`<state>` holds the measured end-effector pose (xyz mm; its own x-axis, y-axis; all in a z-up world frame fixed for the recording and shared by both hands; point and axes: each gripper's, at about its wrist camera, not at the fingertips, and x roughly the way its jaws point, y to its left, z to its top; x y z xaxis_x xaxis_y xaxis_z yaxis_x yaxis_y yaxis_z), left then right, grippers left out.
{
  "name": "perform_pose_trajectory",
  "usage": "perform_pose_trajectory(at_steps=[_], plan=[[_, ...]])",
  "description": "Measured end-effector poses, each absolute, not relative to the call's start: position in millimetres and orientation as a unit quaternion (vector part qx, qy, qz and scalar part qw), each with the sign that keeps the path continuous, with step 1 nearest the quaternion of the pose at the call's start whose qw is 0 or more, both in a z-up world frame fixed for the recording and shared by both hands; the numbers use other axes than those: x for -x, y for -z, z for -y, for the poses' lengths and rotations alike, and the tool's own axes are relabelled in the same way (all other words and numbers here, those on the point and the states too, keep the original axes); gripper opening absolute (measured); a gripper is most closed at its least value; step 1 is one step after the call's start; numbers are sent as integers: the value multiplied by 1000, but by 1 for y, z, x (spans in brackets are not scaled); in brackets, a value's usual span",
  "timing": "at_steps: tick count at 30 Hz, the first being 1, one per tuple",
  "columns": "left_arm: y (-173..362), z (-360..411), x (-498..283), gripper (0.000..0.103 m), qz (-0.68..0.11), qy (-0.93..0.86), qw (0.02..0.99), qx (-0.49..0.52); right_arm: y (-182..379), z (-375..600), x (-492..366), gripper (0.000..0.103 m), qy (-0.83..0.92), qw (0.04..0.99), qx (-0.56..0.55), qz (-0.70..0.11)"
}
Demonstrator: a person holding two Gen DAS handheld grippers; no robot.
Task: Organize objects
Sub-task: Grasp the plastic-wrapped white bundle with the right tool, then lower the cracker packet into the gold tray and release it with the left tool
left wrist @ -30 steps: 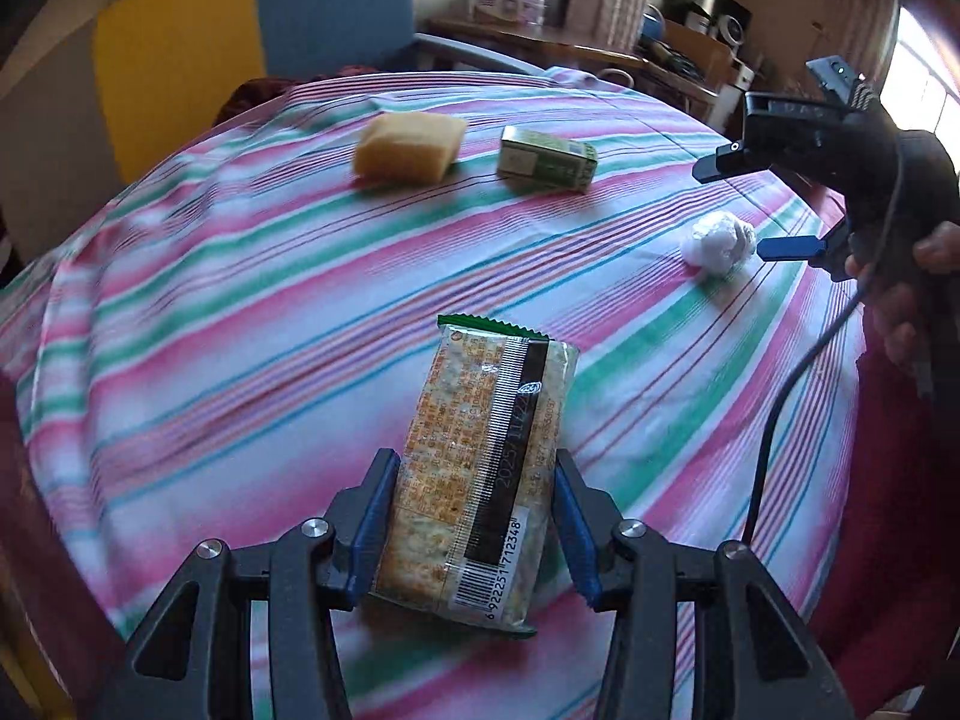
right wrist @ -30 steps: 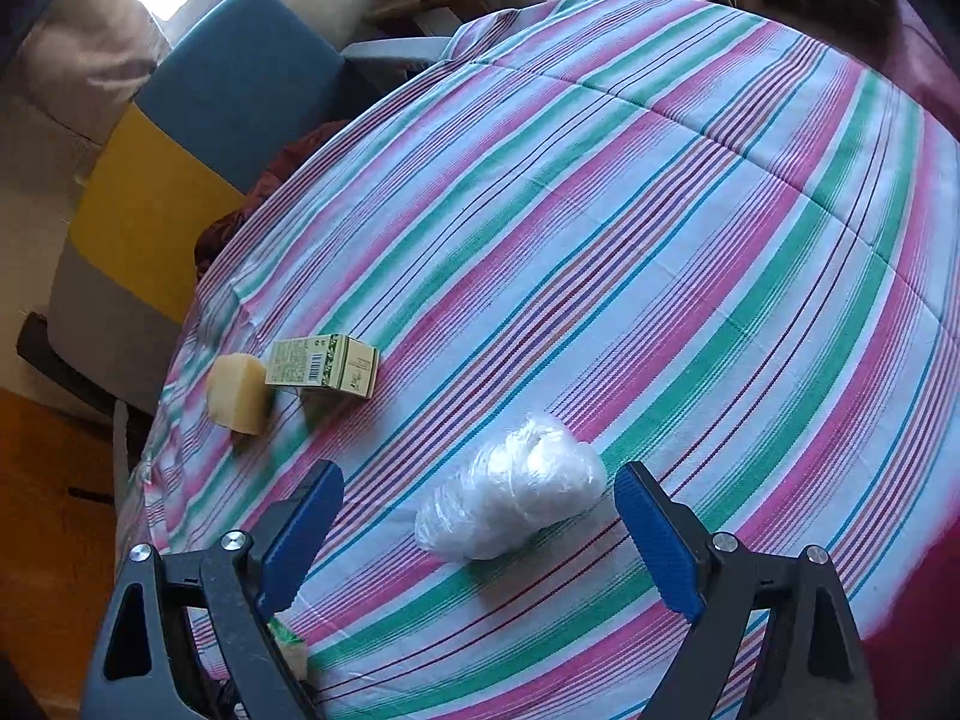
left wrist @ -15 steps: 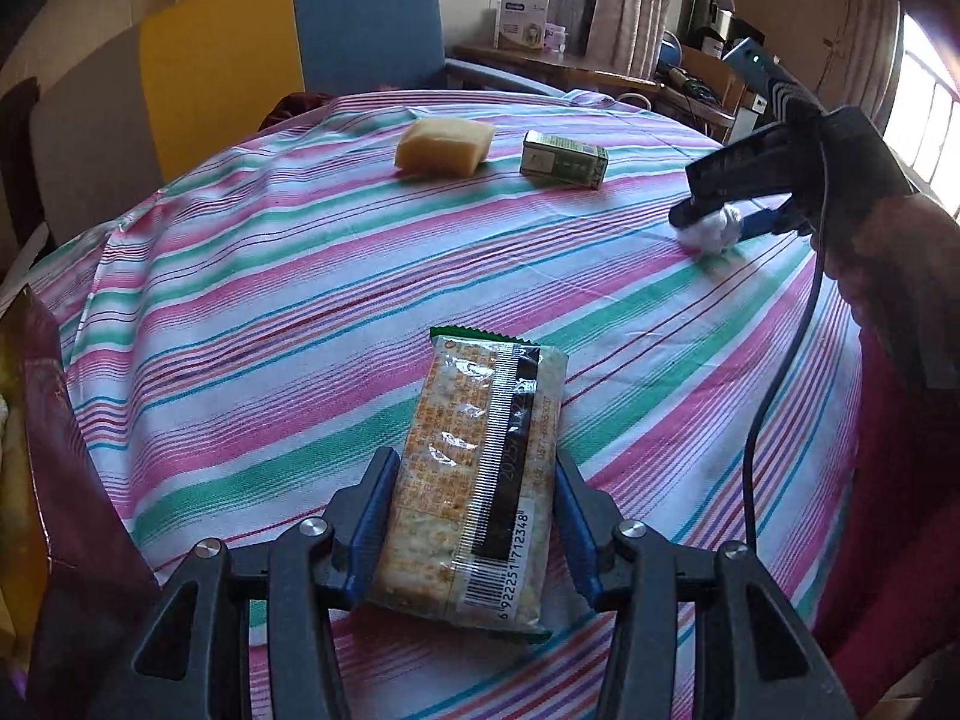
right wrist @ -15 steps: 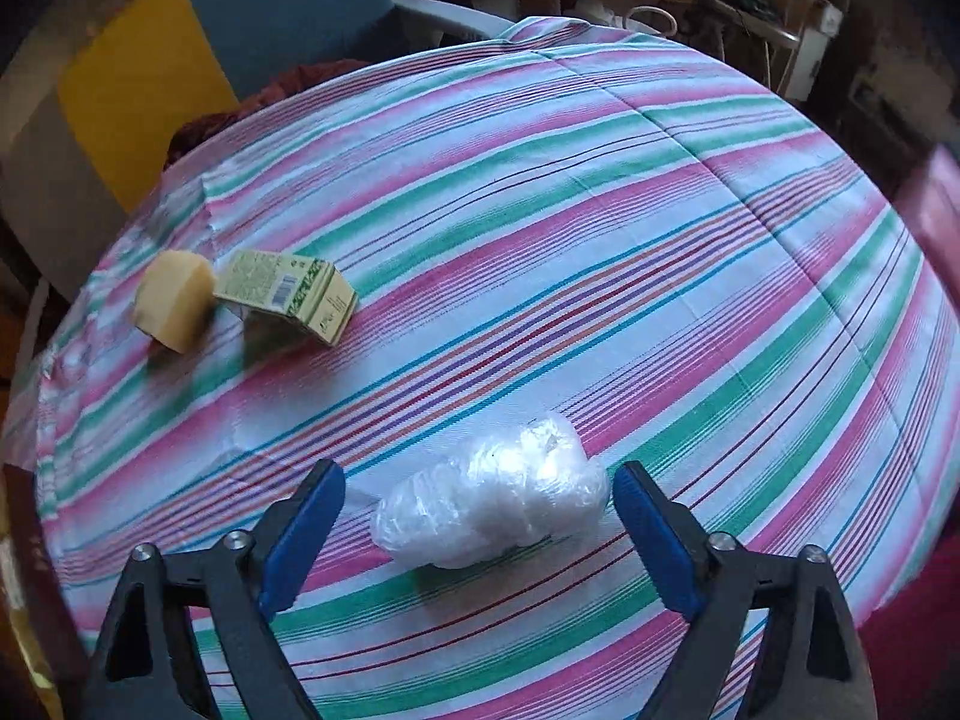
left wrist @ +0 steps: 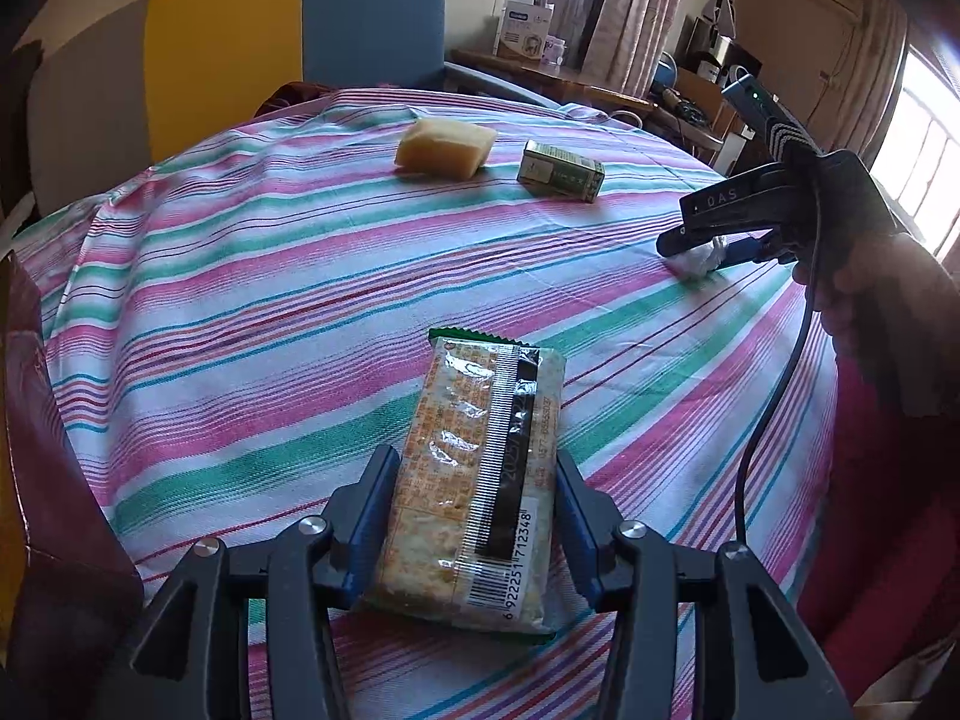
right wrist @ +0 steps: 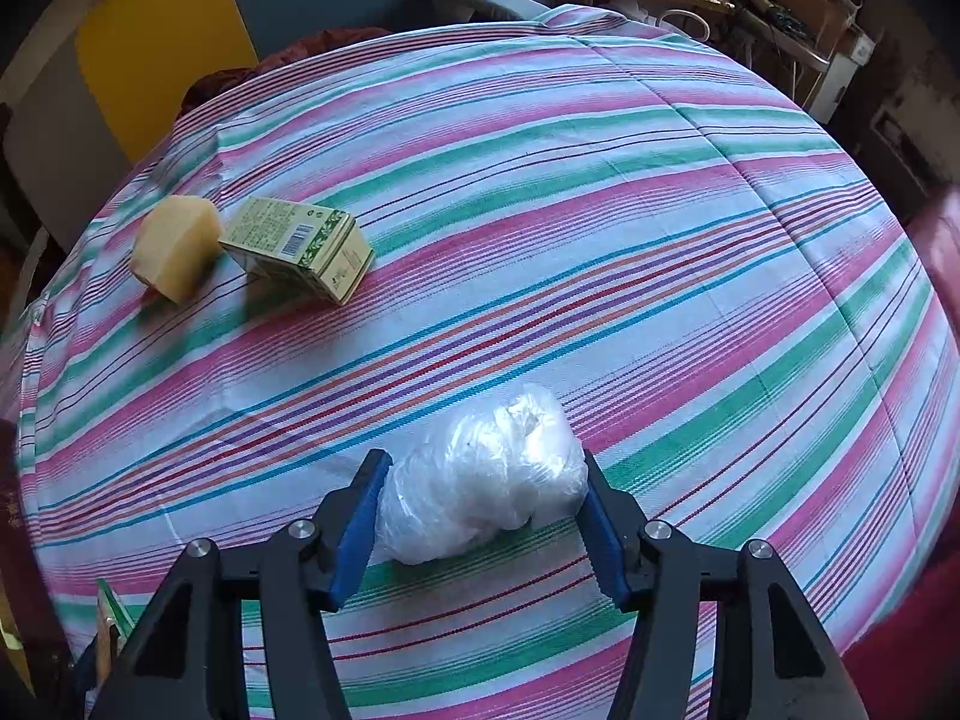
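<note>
The left gripper (left wrist: 474,516) is grasping a cracker pack (left wrist: 480,480) above the near edge of the striped tablecloth (right wrist: 540,180). The right gripper (right wrist: 480,516) is clenching a white plastic wad (right wrist: 486,480) on the cloth's right side. Near the cloth's far edge, 2 things are lying just beside each other: a yellow sponge (left wrist: 445,148) and a green box (left wrist: 561,170).

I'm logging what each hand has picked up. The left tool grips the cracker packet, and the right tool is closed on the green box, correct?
Not quite. The left tool does grip the cracker packet, but the right tool is closed on the crumpled white plastic bundle, as the right wrist view shows. The green box lies untouched beside the yellow sponge.
</note>
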<state>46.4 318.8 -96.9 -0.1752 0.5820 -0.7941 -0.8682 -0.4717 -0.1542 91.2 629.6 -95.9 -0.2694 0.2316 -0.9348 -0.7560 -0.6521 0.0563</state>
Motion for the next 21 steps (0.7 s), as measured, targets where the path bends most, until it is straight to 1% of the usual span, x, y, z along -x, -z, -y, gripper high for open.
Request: perform_pose_trajectory(at_steps=[9, 12, 16, 19, 20, 21], plan=[[95, -324, -47, 51, -181, -747, 473, 430, 98, -628, -87, 61, -753, 328, 514, -248], [92, -330, -41, 53, -175, -741, 467, 449, 98, -628, -87, 62, -753, 327, 517, -243], [94, -339, -43, 54, -207, -740, 468, 436, 98, -627, -84, 62, -753, 327, 520, -238], [95, -341, -46, 54, -214, -747, 464, 424, 99, -626, -83, 62, -753, 326, 522, -232], [95, -340, -46, 53, -211, -751, 463, 421, 99, -625, -83, 62, -753, 326, 523, -229], [95, -338, -46, 48, -208, -757, 459, 416, 99, -625, -82, 62, -754, 326, 525, -224]])
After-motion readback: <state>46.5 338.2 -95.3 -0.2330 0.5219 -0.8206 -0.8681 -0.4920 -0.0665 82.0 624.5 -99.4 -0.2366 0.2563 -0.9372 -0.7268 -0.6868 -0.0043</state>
